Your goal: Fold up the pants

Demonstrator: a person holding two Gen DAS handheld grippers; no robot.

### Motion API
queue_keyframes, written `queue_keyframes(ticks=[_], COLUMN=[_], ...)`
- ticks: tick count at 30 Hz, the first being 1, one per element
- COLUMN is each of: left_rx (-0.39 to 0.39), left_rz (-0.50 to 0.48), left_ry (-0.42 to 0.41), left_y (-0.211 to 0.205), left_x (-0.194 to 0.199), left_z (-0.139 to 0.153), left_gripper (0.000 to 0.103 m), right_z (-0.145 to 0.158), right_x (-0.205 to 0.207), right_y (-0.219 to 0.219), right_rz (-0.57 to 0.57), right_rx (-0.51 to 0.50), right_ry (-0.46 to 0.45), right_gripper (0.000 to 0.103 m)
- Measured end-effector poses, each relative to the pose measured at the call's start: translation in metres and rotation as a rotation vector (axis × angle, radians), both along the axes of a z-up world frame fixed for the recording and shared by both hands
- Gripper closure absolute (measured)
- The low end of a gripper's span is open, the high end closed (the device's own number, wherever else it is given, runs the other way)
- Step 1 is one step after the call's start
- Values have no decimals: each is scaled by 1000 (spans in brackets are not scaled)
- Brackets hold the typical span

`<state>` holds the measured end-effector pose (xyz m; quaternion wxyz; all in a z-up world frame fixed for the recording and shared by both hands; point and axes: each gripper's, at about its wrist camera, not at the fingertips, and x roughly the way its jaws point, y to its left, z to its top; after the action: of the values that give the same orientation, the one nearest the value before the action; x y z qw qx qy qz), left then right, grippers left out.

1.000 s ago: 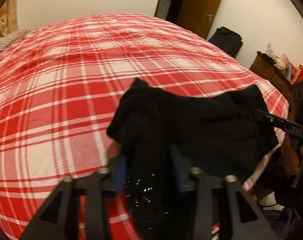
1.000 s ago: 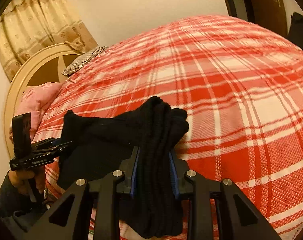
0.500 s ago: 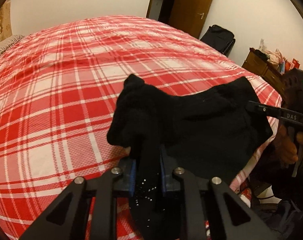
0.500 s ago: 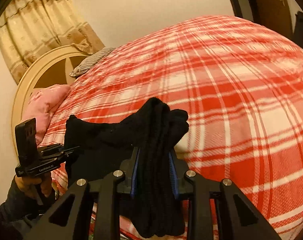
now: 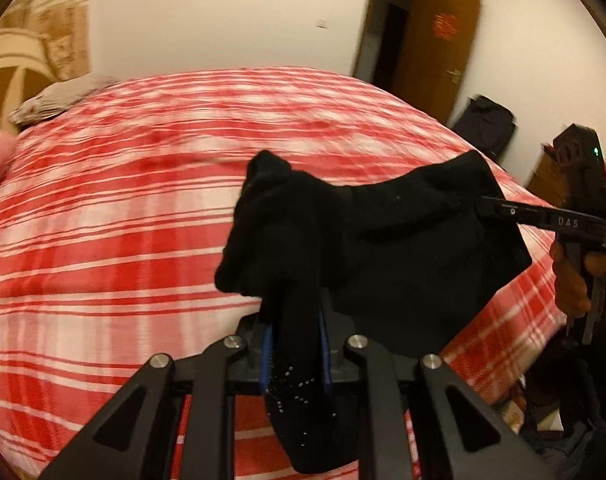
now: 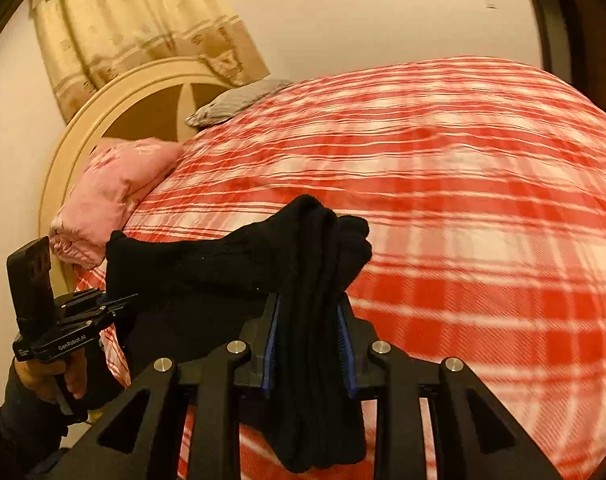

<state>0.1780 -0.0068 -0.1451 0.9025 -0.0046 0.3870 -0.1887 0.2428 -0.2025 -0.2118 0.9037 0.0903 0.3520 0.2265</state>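
The black pants hang stretched between my two grippers above the near edge of the red plaid bed. My left gripper is shut on one bunched end of the pants; the cloth droops below its blue pads. My right gripper is shut on the other bunched end. The right gripper also shows in the left wrist view, and the left gripper in the right wrist view, each clamping the pants' edge.
A pink pillow and a grey pillow lie by the round cream headboard. A brown door, a black bag and a cluttered dresser stand right of the bed.
Both grippers have risen and tilted up with the pants, lifting them off the bed. More of the wall, headboard and door is in view now.
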Motion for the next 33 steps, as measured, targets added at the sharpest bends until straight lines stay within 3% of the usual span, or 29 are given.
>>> queue_keyframes(ticks=[9,17,21,24,27,33], left_rx=[-1,-4,20,42,78,48], left_rz=[161,199,233,250,298,348], left_ry=[-5,34,50,52,47,60], left_y=[68,88,87,85,88,96], left_x=[18,33,36,36,38,35], left_z=[-5,-28,-43,-50,-54,-58], left_gripper=[88,86,64,49,23,18], right_z=[0,-27,-54,-59,-58,-65], right_x=[56,91,108,111,112,113], right_y=[77,92,80,76,79,70], right_rz=[104,94,50,35,14,-24], right_rx=[-35,-36,-10,-17,-58,-48], right_ry=[9,87,187,187,180,193], right_gripper=[76,76,69,63,53,38])
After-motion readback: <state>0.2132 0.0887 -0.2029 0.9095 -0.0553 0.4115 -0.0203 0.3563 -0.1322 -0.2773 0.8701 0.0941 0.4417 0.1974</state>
